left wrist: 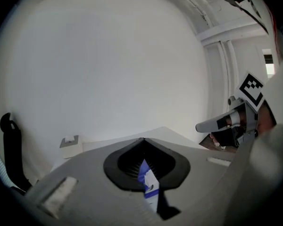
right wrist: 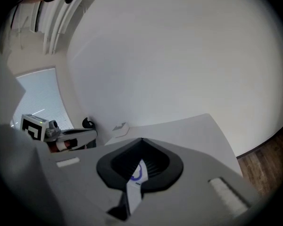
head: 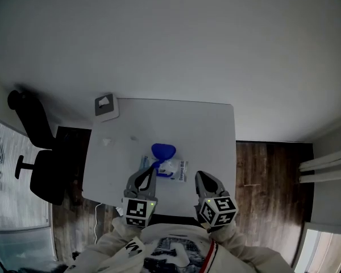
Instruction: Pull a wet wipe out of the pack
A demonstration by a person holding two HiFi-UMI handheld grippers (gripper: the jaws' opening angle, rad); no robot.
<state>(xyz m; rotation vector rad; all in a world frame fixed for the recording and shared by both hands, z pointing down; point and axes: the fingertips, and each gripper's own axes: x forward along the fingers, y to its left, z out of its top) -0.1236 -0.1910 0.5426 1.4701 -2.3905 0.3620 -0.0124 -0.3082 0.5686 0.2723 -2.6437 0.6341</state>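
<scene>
Lying on table: wet wipe pack (head: pixel 174 167), on the white table (head: pixel 204 124) towards the near edge and about mid-width; its blue lid (head: pixel 163 151) stands flipped open on the far side.
Left gripper (head: pixel 150 174): held low at the near edge, with its tip at the pack's left end. I cannot tell whether it touches.
Left jaws: drawn together to a thin slit in the left gripper view, with the pack (left wrist: pixel 149 182) visible through the slit.
Right gripper (head: pixel 202 178): just right of the pack and apart from it.
Right jaws: also closed to a narrow slit, with nothing clamped; the pack (right wrist: pixel 135 180) shows beyond.
Surroundings: small grey tray (head: pixel 105 105) on the far left table corner, black office chair (head: pixel 42 164) to the left, wooden floor (head: pixel 267 169) to the right.
</scene>
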